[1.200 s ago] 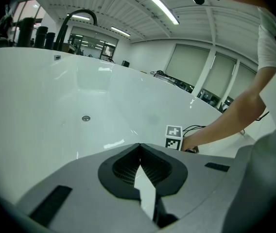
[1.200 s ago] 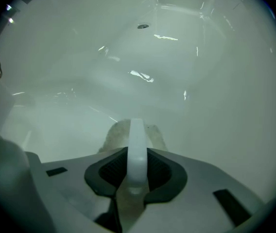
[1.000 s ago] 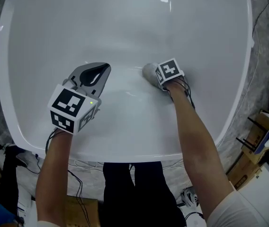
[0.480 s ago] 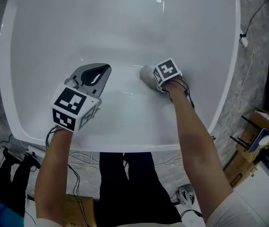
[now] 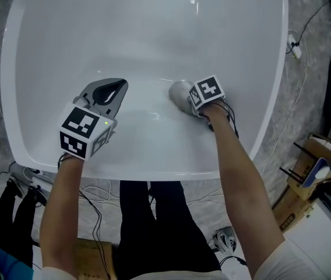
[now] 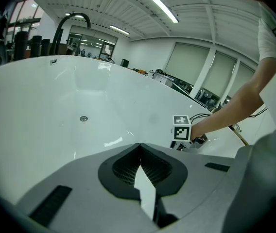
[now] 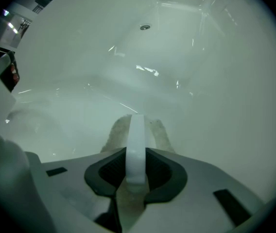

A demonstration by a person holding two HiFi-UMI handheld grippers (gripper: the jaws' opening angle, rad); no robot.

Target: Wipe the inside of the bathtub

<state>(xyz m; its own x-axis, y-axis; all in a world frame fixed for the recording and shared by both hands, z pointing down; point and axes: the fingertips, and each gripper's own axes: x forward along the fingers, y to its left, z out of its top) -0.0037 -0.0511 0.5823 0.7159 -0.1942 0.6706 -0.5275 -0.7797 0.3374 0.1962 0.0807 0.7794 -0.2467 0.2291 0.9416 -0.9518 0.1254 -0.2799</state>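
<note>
The white bathtub [image 5: 49,45] fills the head view. My right gripper [image 5: 189,98] is low in the tub, right of centre, shut on a grey wiping pad [image 5: 179,93] that presses on the tub floor. In the right gripper view the pad [image 7: 160,132] pokes out ahead of the right gripper [image 7: 137,154], with a white strip along its top held between the jaws. My left gripper [image 5: 119,85] hovers left of the pad, apart from it, shut with nothing in it. The left gripper view shows the left gripper [image 6: 139,147] and, beyond it, the right gripper's marker cube [image 6: 181,128].
A drain [image 7: 145,27] lies ahead on the tub floor. A black faucet [image 6: 72,18] arches over the far rim. Cables and a plug [image 5: 294,49] lie on the grey floor to the right, and a cardboard box [image 5: 314,174] stands at lower right. My legs are at the near rim.
The head camera has drawn back, so the tub looks a little smaller. The left gripper drifted slightly left. The right gripper and pad stay at nearly the same spot.
</note>
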